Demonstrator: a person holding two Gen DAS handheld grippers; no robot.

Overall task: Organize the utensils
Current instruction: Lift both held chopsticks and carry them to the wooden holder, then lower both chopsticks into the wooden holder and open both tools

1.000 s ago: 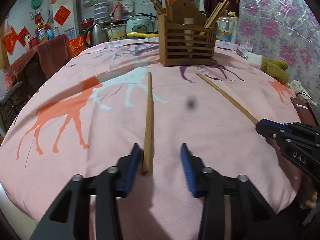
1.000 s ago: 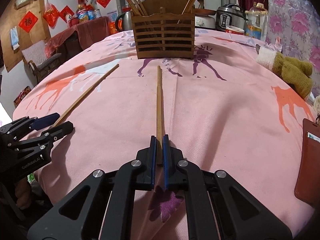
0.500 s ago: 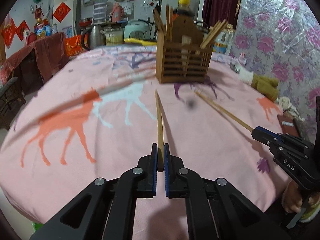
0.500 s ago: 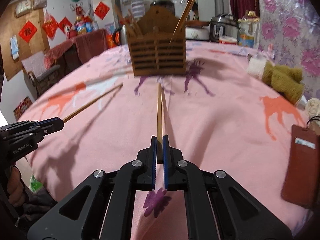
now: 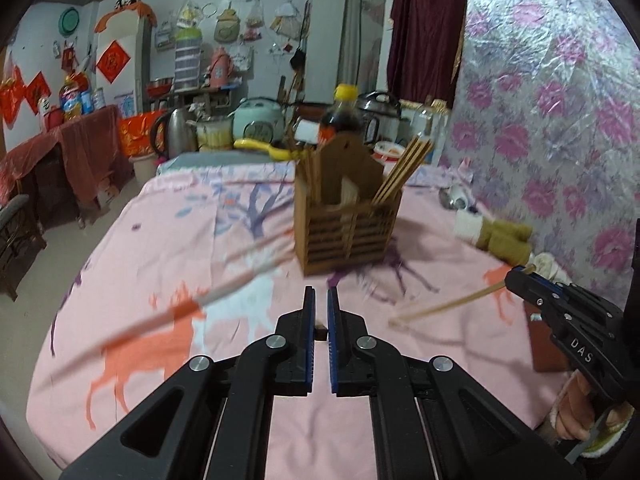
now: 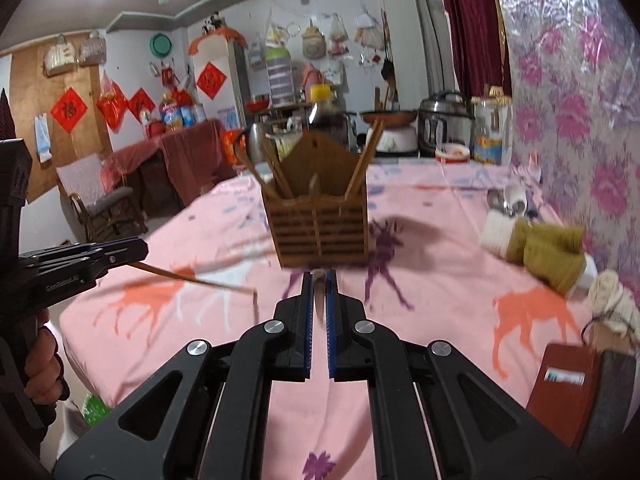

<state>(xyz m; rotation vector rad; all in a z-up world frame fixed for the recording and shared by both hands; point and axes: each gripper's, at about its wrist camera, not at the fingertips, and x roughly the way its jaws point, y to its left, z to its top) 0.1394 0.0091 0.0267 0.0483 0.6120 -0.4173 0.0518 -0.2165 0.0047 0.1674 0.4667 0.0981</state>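
Note:
A slatted wooden utensil holder (image 5: pixel 347 226) (image 6: pixel 322 229) stands on the pink table with several chopsticks in both compartments. My left gripper (image 5: pixel 320 304) is shut on a wooden chopstick, seen end-on as a small stub (image 5: pixel 319 333) between the pads; from the right wrist view that chopstick (image 6: pixel 196 280) slants down toward the cloth. My right gripper (image 6: pixel 319 288) is shut on a second chopstick (image 5: pixel 444 305), which the left wrist view shows held above the table, tip pointing left. Both grippers are raised, short of the holder.
A mustard and white cloth bundle (image 6: pixel 536 246) lies at the table's right. A brown wallet (image 6: pixel 564 384) sits near the front right edge. Kettles, rice cookers and a dark bottle (image 5: pixel 342 118) crowd the far side behind the holder.
My left gripper closed on its chopstick, and both grippers lifted their chopsticks off the cloth. Both now point more level, toward the holder, and are higher.

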